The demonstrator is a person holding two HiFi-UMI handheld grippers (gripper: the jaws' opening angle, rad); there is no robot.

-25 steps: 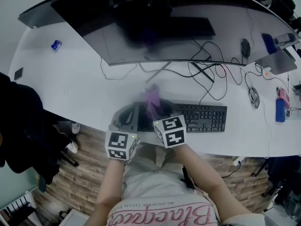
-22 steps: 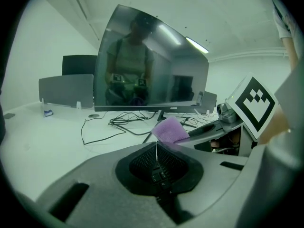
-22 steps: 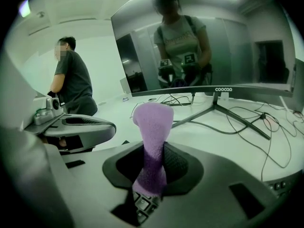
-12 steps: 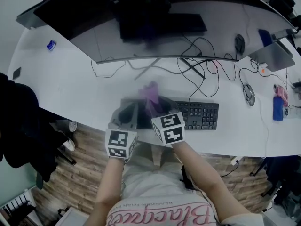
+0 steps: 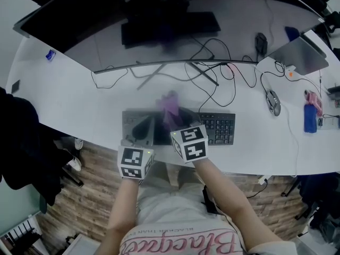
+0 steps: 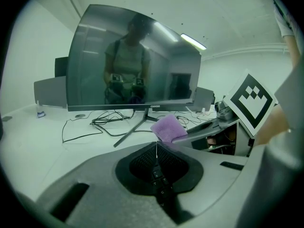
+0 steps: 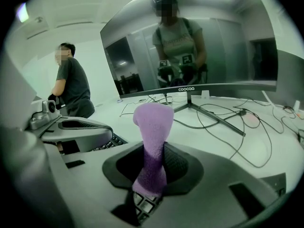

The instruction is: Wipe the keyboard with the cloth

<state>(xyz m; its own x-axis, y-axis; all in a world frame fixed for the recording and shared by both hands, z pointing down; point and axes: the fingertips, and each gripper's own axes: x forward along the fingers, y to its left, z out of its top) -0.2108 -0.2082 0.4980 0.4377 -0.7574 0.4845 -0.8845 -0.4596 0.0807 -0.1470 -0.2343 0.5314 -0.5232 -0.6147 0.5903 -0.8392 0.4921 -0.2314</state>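
The right gripper has its jaws clamped on a soft purple cloth, which stands up between them in a rumpled column — a few keys of the flat black keyboard show just beneath it. The left gripper has its jaws meeting in a thin seam, holding nothing. In the head view both grippers hide the keyboard's left half on the curved white desk, and the cloth is only a blur.

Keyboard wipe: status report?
Right gripper shut on purple cloth, cloth end sticking up past the jaws, over the keyboard. Left gripper shut, empty, alongside. Cables lie on the desk behind the keyboard.
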